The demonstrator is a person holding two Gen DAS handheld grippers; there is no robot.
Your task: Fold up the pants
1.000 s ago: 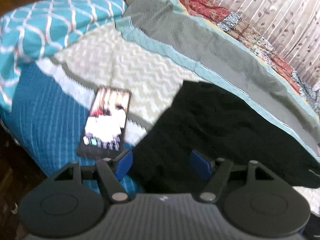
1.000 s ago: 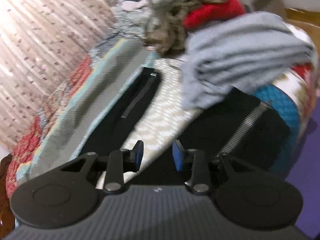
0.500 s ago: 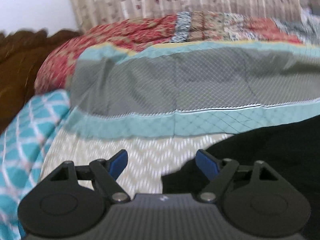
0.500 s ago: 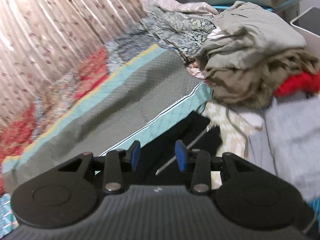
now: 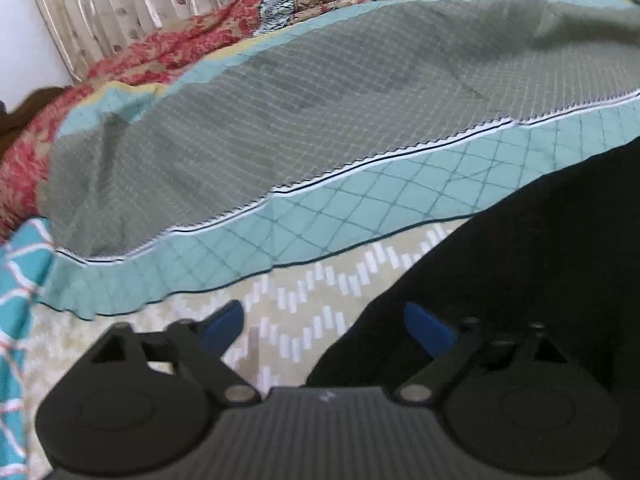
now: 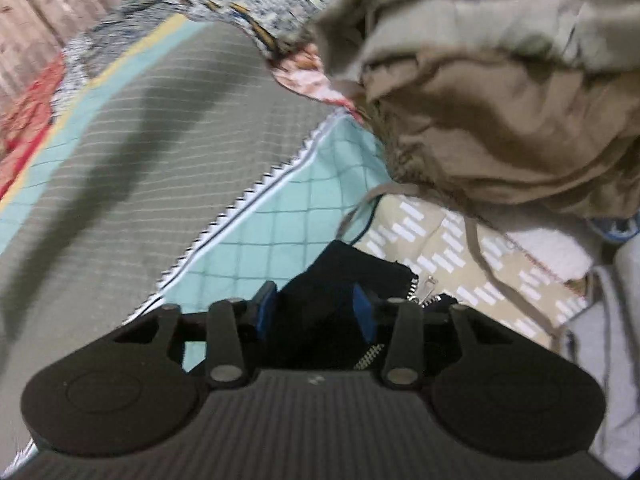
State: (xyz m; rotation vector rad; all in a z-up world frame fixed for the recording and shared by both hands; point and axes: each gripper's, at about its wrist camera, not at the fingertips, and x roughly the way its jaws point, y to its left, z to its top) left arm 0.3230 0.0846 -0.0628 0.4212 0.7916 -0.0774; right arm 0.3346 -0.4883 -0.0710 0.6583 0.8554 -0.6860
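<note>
On the bed, over the beige zigzag part of the quilt (image 5: 280, 312), the black pants (image 5: 520, 280) are laid out; in the left wrist view the dark cloth fills the lower right and one rounded edge runs down toward the camera; in the right wrist view only a narrow end of the same black pants (image 6: 340, 268) is seen, with a silver zipper (image 6: 424, 288) showing at its side, so it's probably a cuff or a pocket end, hard to say which.

The step looks like the reach-in for the first fold, with both ends about to be picked up at once; nothing is gripped yet as far as can be told.

The left gripper (image 5: 324, 324) is held fairly wide and its jaws are closing; one blue pad (image 5: 428, 330) is over the black cloth, the other over bare quilt, so the pants' edge is sort of straddled but not pinched.

The right gripper (image 6: 316, 308) is held at a middling width and its jaws are opening; black fabric is seen between the pads, but whether they press on it can't be told for sure, and it reads as not clamped.

Next, both sets of jaws probably need to be lowered onto the hem edges and shut on all the layers.

Just beyond the pants a heap of khaki clothes (image 6: 500, 120) is piled, its drawstring (image 6: 476, 248) trailing close to the zipper end; that could get snagged.
</note>
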